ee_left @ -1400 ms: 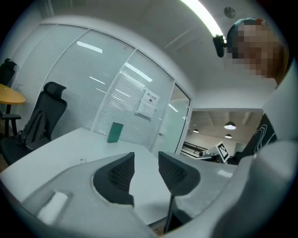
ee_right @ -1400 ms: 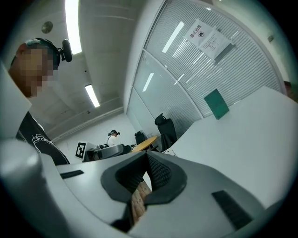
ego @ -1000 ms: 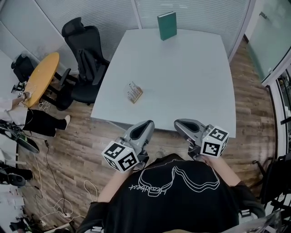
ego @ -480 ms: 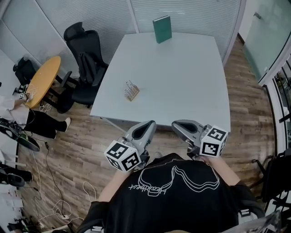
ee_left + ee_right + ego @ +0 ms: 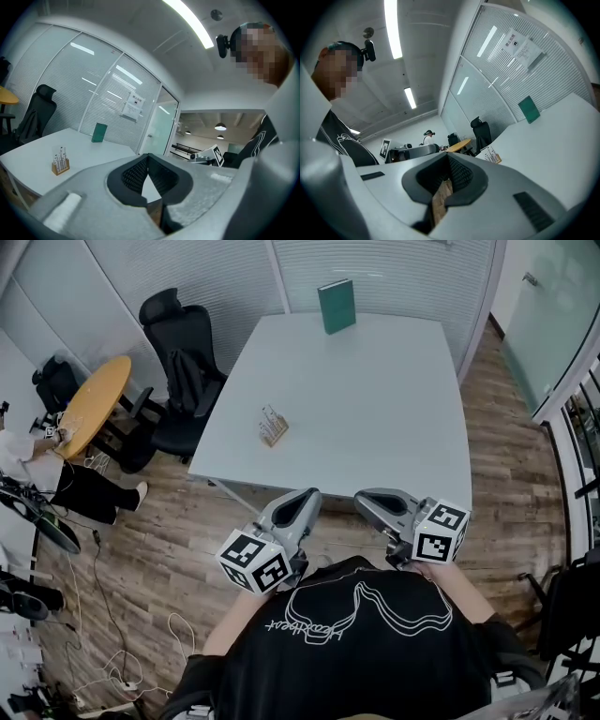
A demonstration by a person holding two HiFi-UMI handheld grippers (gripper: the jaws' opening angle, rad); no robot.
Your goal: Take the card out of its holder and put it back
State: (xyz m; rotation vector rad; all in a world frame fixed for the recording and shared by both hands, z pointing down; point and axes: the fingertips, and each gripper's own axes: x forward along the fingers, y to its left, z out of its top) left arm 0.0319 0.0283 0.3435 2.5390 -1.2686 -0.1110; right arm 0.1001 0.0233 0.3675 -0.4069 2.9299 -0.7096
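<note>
— Here, where does the card stand?
— Presumably in the holder (image 5: pixel 273 427), left of centre in the head view, on the table (image 5: pixel 394 399) near its left edge. The card itself is too small to pick out.
— And the claws?
— Left gripper (image 5: pixel 301 497) and right gripper (image 5: pixel 369 499), low in the frame and short of the table, are both clenched on nothing.
— Good practice for the reach?
— Probably to part one gripper's jaws early, descend from above, and steady the holder with the other. So light a thing may tip.
</note>
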